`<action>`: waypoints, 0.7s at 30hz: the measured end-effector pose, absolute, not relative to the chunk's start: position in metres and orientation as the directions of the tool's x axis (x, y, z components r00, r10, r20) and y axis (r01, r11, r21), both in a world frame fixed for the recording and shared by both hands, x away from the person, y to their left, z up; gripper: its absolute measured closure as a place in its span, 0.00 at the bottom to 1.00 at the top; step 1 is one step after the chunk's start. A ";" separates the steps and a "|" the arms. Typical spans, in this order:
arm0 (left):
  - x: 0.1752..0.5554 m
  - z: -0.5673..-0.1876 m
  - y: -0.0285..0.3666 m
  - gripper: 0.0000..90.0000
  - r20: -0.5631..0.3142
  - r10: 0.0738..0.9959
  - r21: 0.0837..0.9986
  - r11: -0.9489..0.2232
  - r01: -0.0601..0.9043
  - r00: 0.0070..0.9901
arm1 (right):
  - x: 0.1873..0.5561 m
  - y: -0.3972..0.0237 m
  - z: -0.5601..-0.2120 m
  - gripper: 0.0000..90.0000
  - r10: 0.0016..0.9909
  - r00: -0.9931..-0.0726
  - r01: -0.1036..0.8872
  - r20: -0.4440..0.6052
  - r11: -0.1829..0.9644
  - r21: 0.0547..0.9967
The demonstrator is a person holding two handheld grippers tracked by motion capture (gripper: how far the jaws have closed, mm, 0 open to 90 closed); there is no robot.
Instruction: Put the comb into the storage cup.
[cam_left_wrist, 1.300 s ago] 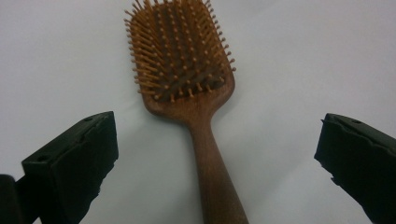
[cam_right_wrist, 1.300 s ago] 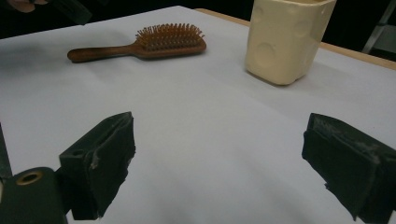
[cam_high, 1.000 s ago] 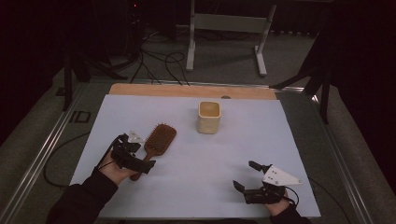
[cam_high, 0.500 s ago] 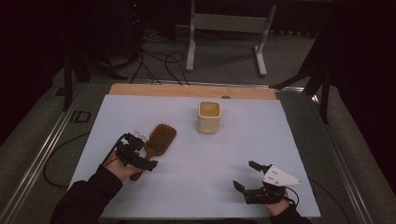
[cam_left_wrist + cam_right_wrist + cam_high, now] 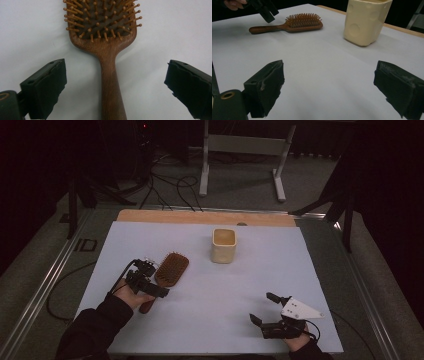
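A brown wooden hairbrush [image 5: 171, 269] lies bristles up on the white sheet at the left, its handle pointing toward the person. My left gripper [image 5: 152, 280] hangs over that handle. In the left gripper view the handle [image 5: 110, 82] runs up the middle between the two black jaws of my left gripper [image 5: 116, 68]. The jaws have just been closing a little, but both pads stand well clear of the wood. My right gripper [image 5: 263, 308] rests open near the front right, nothing between its jaws [image 5: 329, 82]. A cream square cup [image 5: 223, 245] stands upright at centre back.
The white sheet [image 5: 260, 270] covers the table, with a wooden strip [image 5: 200, 217] along the far edge and metal rails at both sides. In the right gripper view the cup [image 5: 365, 21] is ahead right and the brush [image 5: 297, 23] ahead left. Cables and a stand lie on the floor beyond.
My left hand has shifted slightly right, bringing its gripper over the brush handle. The brush, the cup and my right gripper have stayed put.
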State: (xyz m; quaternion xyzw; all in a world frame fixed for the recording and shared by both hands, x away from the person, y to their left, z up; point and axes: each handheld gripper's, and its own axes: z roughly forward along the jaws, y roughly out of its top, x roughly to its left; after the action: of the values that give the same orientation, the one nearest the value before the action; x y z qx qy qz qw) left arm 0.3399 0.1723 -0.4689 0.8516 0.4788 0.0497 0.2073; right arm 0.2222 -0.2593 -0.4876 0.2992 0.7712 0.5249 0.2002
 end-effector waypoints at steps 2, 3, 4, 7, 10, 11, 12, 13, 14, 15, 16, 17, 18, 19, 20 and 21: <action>0.341 -0.470 0.172 0.14 -0.113 0.839 0.396 -0.453 0.798 0.532 | 0.222 -0.259 -0.487 0.11 0.672 -0.741 0.251 0.004 0.270 0.929; 0.342 -0.470 0.172 0.18 -0.124 0.838 0.390 -0.451 0.803 0.531 | 0.222 -0.259 -0.487 0.11 0.672 -0.740 0.248 0.003 0.270 0.930; 0.342 -0.470 0.172 0.18 -0.124 0.838 0.390 -0.451 0.803 0.531 | 0.222 -0.259 -0.487 0.11 0.672 -0.740 0.248 0.003 0.270 0.930; 0.343 -0.473 0.171 0.23 -0.129 0.838 0.369 -0.456 0.810 0.530 | 0.222 -0.260 -0.487 0.11 0.673 -0.740 0.248 0.000 0.272 0.930; 0.345 -0.474 0.171 0.28 -0.130 0.838 0.359 -0.459 0.813 0.530 | 0.222 -0.259 -0.487 0.11 0.672 -0.740 0.247 -0.001 0.273 0.930; 0.346 -0.475 0.171 0.33 -0.139 0.839 0.356 -0.454 0.817 0.526 | 0.222 -0.259 -0.487 0.11 0.672 -0.740 0.248 -0.001 0.274 0.929; 0.346 -0.475 0.171 0.33 -0.138 0.840 0.352 -0.454 0.819 0.525 | 0.222 -0.259 -0.487 0.11 0.672 -0.740 0.248 -0.001 0.274 0.929; 0.347 -0.476 0.171 0.38 -0.131 0.838 0.341 -0.464 0.818 0.530 | 0.222 -0.259 -0.487 0.11 0.672 -0.740 0.248 -0.001 0.274 0.929; 0.347 -0.477 0.170 0.38 -0.137 0.837 0.334 -0.465 0.820 0.530 | 0.222 -0.259 -0.487 0.11 0.672 -0.740 0.248 -0.001 0.274 0.929; 0.348 -0.478 0.170 0.40 -0.138 0.836 0.328 -0.467 0.821 0.531 | 0.222 -0.259 -0.487 0.11 0.672 -0.740 0.249 0.001 0.274 0.929; 0.348 -0.478 0.169 0.40 -0.127 0.838 0.326 -0.470 0.821 0.530 | 0.222 -0.259 -0.487 0.11 0.672 -0.740 0.249 0.001 0.274 0.929; 0.348 -0.478 0.169 0.41 -0.129 0.839 0.324 -0.468 0.822 0.528 | 0.222 -0.259 -0.487 0.11 0.672 -0.740 0.250 0.001 0.274 0.929; 0.349 -0.478 0.169 0.42 -0.141 0.838 0.324 -0.464 0.825 0.527 | 0.222 -0.259 -0.487 0.10 0.672 -0.740 0.248 0.000 0.274 0.929; 0.349 -0.479 0.168 0.47 -0.122 0.836 0.318 -0.477 0.819 0.534 | 0.222 -0.259 -0.487 0.10 0.672 -0.740 0.247 0.000 0.272 0.930; 0.349 -0.479 0.168 0.47 -0.122 0.836 0.318 -0.477 0.819 0.534 | 0.222 -0.259 -0.487 0.10 0.672 -0.740 0.247 0.000 0.272 0.930; 0.349 -0.479 0.167 0.47 -0.119 0.837 0.315 -0.478 0.820 0.534 | 0.222 -0.259 -0.487 0.11 0.673 -0.740 0.248 0.000 0.273 0.930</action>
State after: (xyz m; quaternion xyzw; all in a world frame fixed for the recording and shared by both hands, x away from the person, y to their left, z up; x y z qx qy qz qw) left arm 0.3495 0.1673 -0.4793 0.8594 0.4820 0.0253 0.1688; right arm 0.2216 -0.2593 -0.4869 0.2983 0.7715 0.5241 0.2028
